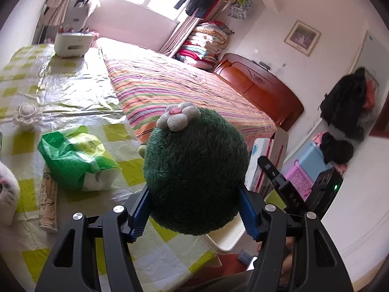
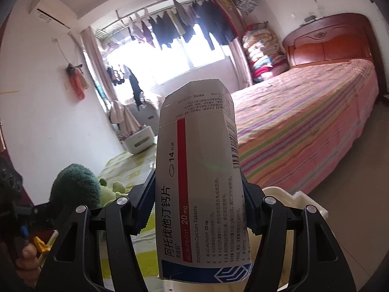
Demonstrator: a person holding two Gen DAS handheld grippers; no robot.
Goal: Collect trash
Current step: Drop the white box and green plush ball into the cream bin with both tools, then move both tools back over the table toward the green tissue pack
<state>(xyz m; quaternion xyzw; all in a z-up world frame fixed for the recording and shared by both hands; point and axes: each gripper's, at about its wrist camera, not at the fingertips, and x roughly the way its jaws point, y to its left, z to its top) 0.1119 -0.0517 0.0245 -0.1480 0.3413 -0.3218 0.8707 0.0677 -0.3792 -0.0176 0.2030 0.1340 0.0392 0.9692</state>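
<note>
Beside the striped bed [image 2: 304,121], over a table's checked cloth [image 1: 73,85], both grippers are full: the left gripper [image 1: 194,209] clamps a green plush toy [image 1: 194,170], the right gripper [image 2: 197,209] pinches a flattened tablet box [image 2: 197,175], its long axis running straight out from the fingers. A white bin [image 2: 304,206], seemingly the box's destination, sits just below the right hand.

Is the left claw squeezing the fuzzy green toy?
Touching. The left wrist view shows the left claw with both blue pads pressed into the sides of the green plush toy.
</note>
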